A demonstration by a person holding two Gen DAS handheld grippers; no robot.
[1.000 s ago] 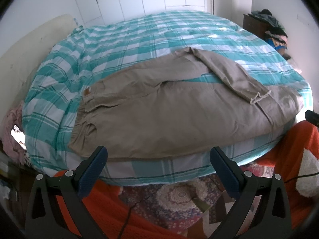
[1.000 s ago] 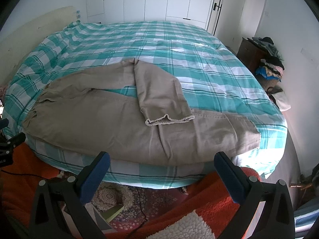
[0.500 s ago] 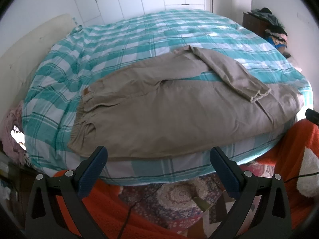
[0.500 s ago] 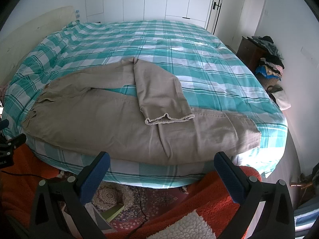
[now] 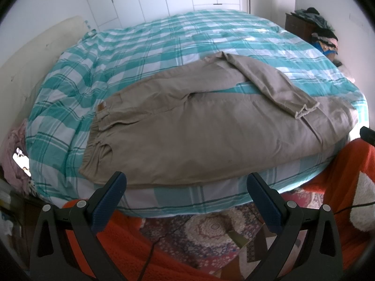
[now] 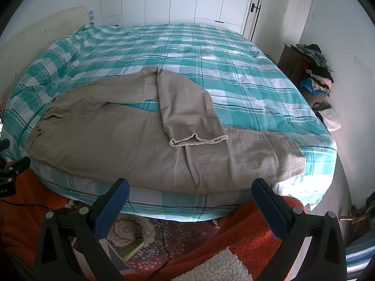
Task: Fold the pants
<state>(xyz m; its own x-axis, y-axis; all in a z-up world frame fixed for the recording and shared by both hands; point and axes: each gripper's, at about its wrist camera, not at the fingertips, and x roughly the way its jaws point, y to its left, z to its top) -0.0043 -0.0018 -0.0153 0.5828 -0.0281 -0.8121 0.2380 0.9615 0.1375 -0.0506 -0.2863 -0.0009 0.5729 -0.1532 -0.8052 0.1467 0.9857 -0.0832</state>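
Beige pants (image 5: 199, 135) lie across the near edge of the bed, waistband to the left (image 5: 98, 128) and legs running right. The far leg is folded back, so its frayed hem (image 6: 196, 139) rests on the near leg (image 6: 140, 154). My left gripper (image 5: 185, 182) hovers open just below the bed edge near the waist and seat, touching nothing. Over at the leg end, my right gripper (image 6: 189, 187) is also open and holds nothing, just short of the mattress side.
The bed carries a teal and white checked cover (image 6: 187, 53). An orange blanket (image 6: 234, 234) and a patterned rug (image 5: 206, 231) lie on the floor below me. A dark cabinet piled with clothes (image 6: 311, 70) stands at the right wall. White wardrobe doors (image 6: 187, 0) are behind.
Both views shift slightly; the pants have not moved and both grippers stay open.
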